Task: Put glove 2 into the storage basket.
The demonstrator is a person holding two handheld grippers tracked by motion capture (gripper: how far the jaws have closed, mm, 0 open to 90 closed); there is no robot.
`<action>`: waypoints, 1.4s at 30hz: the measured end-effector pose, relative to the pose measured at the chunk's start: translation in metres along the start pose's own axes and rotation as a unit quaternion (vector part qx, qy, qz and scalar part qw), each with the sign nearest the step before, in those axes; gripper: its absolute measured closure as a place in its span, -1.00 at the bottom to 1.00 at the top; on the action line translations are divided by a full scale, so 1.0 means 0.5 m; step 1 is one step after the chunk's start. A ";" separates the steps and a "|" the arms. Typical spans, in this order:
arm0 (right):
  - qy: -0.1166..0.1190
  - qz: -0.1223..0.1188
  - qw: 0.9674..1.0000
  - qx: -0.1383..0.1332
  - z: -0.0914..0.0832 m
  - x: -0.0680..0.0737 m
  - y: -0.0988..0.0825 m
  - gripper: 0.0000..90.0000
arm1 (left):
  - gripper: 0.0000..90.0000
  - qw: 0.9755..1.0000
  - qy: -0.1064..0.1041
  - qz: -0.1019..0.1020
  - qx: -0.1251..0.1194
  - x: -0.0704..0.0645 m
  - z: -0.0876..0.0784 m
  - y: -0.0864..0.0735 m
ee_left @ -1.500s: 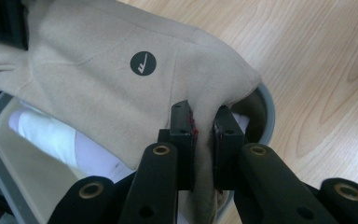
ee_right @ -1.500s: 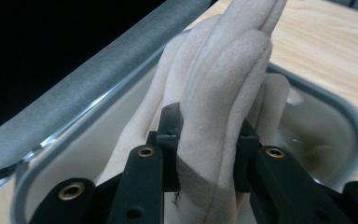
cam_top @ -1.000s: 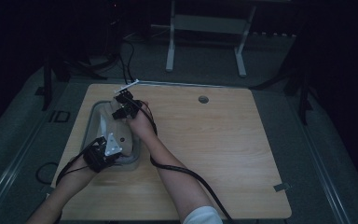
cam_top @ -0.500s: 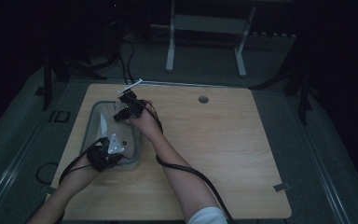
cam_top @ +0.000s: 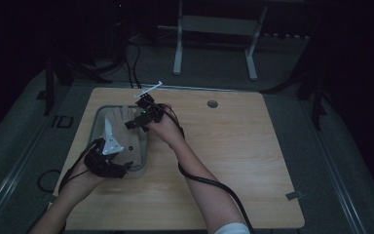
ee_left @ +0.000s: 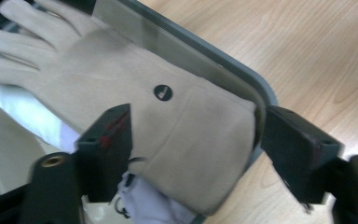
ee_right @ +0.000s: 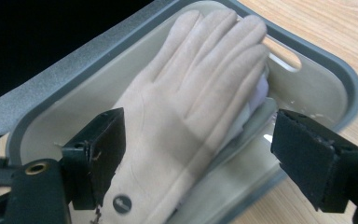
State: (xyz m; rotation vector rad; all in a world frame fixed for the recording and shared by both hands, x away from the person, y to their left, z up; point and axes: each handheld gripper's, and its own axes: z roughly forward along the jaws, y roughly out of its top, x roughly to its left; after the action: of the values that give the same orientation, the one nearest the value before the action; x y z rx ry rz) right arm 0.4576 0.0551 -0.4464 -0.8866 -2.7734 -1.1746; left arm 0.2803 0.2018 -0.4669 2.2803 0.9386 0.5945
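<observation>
Both grippers, left (cam_top: pixel 119 168) and right (cam_top: pixel 135 122), have just been opening their fingers, now apart and clear of the beige glove (ee_right: pixel 186 98), which lies flat in the grey tray (ee_right: pixel 307 51) on the surface, so placing looks done and only withdrawing remains.

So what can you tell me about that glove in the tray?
The glove is beige and looks soft, like suede or fleece. It lies flat with its fingers straight and close together, and it has a small round dark badge near the cuff. It rests in a clear tray with a grey rim, on top of something white or pale lilac. Its cuff end lies over the tray's edge. Neither gripper's pads press on it.
</observation>
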 end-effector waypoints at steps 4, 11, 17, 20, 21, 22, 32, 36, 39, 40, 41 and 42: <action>-0.002 -0.003 1.000 -0.007 -0.019 -0.001 -0.019 -0.61 | -0.65 0.999 -0.030 0.011 -0.008 -0.020 0.009 0.007; -0.010 -0.013 1.000 -0.009 -0.046 -0.006 -0.056 -0.61 | -0.68 0.998 -0.043 0.014 -0.035 -0.047 0.020 0.021; -0.014 -0.011 1.000 -0.014 -0.071 -0.019 -0.090 -0.60 | -0.68 0.997 -0.066 0.009 -0.050 -0.068 0.033 0.037; -0.018 -0.012 1.000 -0.013 -0.084 -0.023 -0.105 -0.60 | -0.68 0.995 -0.078 0.005 -0.056 -0.078 0.042 0.044; -0.019 -0.013 1.000 -0.013 -0.089 -0.026 -0.110 -0.60 | -0.68 0.995 -0.083 0.006 -0.059 -0.081 0.045 0.046; -0.019 -0.013 1.000 -0.014 -0.094 -0.028 -0.116 -0.60 | -0.68 0.994 -0.088 0.004 -0.060 -0.085 0.049 0.048; -0.025 0.002 0.999 -0.025 -0.138 -0.051 -0.179 -0.60 | -0.68 0.988 -0.133 0.021 -0.071 -0.123 0.090 0.066; -0.027 0.003 0.999 -0.025 -0.149 -0.061 -0.207 -0.60 | -0.68 0.987 -0.143 0.024 -0.067 -0.142 0.106 0.070; -0.032 0.005 0.999 -0.023 -0.158 -0.069 -0.230 -0.60 | -0.68 0.985 -0.156 0.027 -0.066 -0.160 0.119 0.070; -0.035 0.004 0.999 -0.021 -0.160 -0.073 -0.238 -0.60 | -0.68 0.985 -0.159 0.029 -0.064 -0.166 0.124 0.069; -0.034 0.005 0.999 -0.020 -0.162 -0.077 -0.246 -0.60 | -0.68 0.984 -0.162 0.032 -0.060 -0.172 0.131 0.069; -0.035 0.009 0.999 -0.017 -0.163 -0.080 -0.254 -0.60 | -0.68 0.984 -0.166 0.038 -0.056 -0.179 0.138 0.068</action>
State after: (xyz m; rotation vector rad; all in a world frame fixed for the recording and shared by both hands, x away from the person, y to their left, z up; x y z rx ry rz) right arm 0.4109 -0.0901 -0.4799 -0.9707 -2.8020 -1.2135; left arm 0.2793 0.0920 -0.5096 2.2303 0.6417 0.2761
